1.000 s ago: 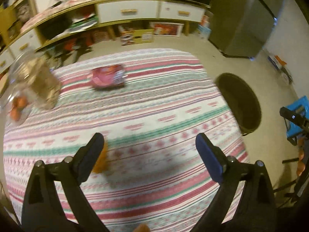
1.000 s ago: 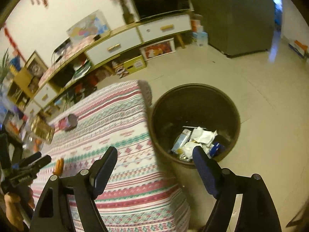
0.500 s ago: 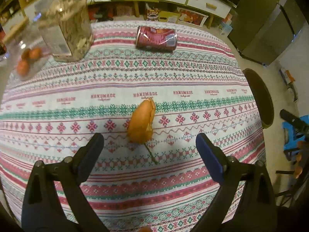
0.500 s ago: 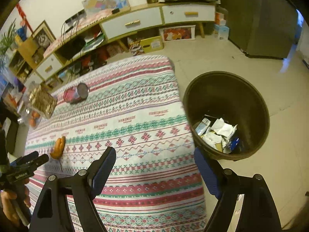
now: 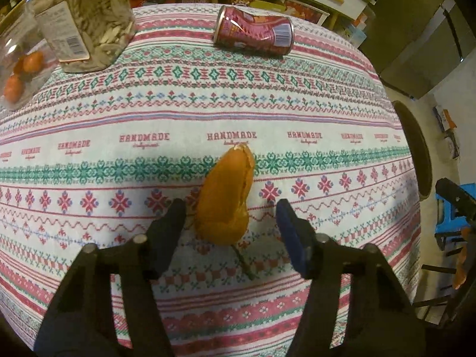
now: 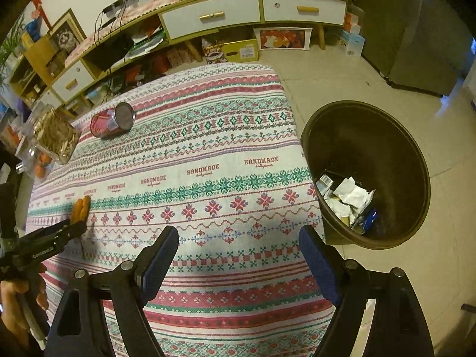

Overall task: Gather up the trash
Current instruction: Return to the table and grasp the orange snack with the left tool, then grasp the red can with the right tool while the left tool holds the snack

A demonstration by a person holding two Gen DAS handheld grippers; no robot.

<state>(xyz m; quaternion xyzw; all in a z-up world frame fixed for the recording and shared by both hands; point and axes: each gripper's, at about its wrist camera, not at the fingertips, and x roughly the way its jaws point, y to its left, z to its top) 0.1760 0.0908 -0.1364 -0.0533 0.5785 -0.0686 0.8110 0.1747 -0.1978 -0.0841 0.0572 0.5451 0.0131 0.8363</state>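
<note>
My left gripper sits low over the patterned tablecloth, its fingers spread partway with the orange peel lying between them; neither pad touches the peel that I can see, and a gap shows on each side, narrower on the left. The peel lies lengthwise, its thin stem trailing toward me. Far of it, near the table's far edge, a crushed red can lies on its side. At the far left stand a clear jar of seeds and a clear container with small oranges, close to the left edge. Between peel and can I have open cloth.

My right gripper hangs over the near right part of the table, fingers wide apart and holding nothing. From here the table's right edge drops off just beside the brown trash bin, which stands on the floor close against the cloth and holds crumpled paper and wrappers at the bottom. The bin's mouth is open upward, and bare floor lies on its far and right sides. In this view the left gripper reaches in from the left edge, by the peel.
</note>
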